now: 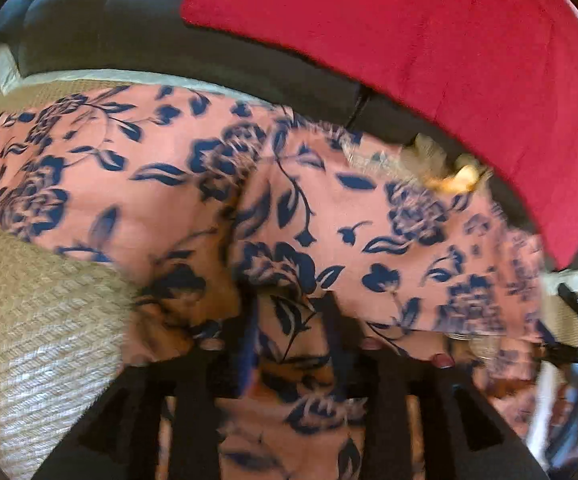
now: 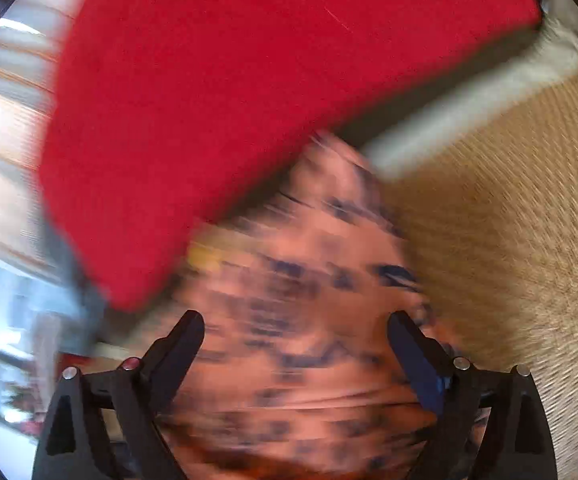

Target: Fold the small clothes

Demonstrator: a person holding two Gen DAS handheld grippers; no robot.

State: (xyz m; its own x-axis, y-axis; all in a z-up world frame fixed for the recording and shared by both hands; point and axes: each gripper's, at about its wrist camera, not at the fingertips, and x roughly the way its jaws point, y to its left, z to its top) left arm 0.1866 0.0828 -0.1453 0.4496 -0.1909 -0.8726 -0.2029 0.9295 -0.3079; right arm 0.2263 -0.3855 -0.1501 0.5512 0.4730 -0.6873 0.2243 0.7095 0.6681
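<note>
Two grippers work over one salmon-pink garment with a dark blue flower print [image 1: 329,216], which lies spread on a tan woven mat [image 1: 37,320]. Nearest, the left gripper [image 1: 289,344] has a fold of that garment bunched between its black jaws; whether the pads press on the cloth cannot be told, as the fabric hides them. Fingertips with dark red nails [image 1: 443,360] show just beside its right finger. The right gripper [image 2: 295,332] hangs over the garment with jaws spread wide and nothing between them; its view is badly blurred. Left of the garment the mat lies bare, giving free room. Beyond the garment's far edge runs a pale band, then a dark grey cushion [image 1: 129,32]. A bright red plush cloth [image 1: 429,52] overhangs the garment's far right corner, crowding that side. A small frilled tan and orange trim [image 1: 449,168] sits at that far edge, beside the red cloth.
</note>
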